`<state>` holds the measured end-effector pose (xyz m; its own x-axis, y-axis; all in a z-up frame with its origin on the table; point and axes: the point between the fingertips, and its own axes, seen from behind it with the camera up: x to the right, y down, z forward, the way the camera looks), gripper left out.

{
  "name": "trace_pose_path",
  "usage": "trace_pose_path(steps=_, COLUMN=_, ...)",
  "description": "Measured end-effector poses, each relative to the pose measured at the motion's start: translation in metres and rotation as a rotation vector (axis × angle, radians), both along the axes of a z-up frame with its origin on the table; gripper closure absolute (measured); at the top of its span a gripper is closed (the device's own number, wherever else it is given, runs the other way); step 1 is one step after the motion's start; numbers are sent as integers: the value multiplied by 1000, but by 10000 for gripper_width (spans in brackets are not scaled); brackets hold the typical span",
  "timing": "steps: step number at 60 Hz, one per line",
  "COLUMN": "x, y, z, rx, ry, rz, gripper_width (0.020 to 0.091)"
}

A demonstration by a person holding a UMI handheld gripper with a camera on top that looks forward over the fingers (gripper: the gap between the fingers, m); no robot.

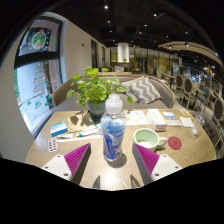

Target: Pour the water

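Clear plastic bottle (113, 133), white-capped, stands between the open gripper (112, 157) fingers on a wooden table (185, 152).

The table (190, 150) carries a bottle (113, 128), a potted plant (95, 93), a green bowl (147, 138), a red coaster (175, 143) and scattered cards (60, 129).

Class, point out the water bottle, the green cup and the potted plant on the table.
water bottle (113, 135): gripper view, on its labelled body, between the gripper's fingers.
green cup (147, 139): gripper view, on its rim.
potted plant (95, 90): gripper view, on its leaves.
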<state>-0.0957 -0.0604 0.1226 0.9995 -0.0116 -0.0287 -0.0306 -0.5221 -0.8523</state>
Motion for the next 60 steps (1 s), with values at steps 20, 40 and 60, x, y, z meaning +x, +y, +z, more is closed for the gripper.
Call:
trace_pose_path(steps=20, x=4, y=104, z=-62, rx=31, ry=4, rz=-31, gripper_width=404)
trace_pose_path(steps=40, x=-11, y=109, z=-47, rx=77, ry=-23, rz=25, gripper_width=734)
trace_pose_path(steps=60, x=-59, y=106, z=53, rx=75, ry=926, rz=-37, gripper_width=737)
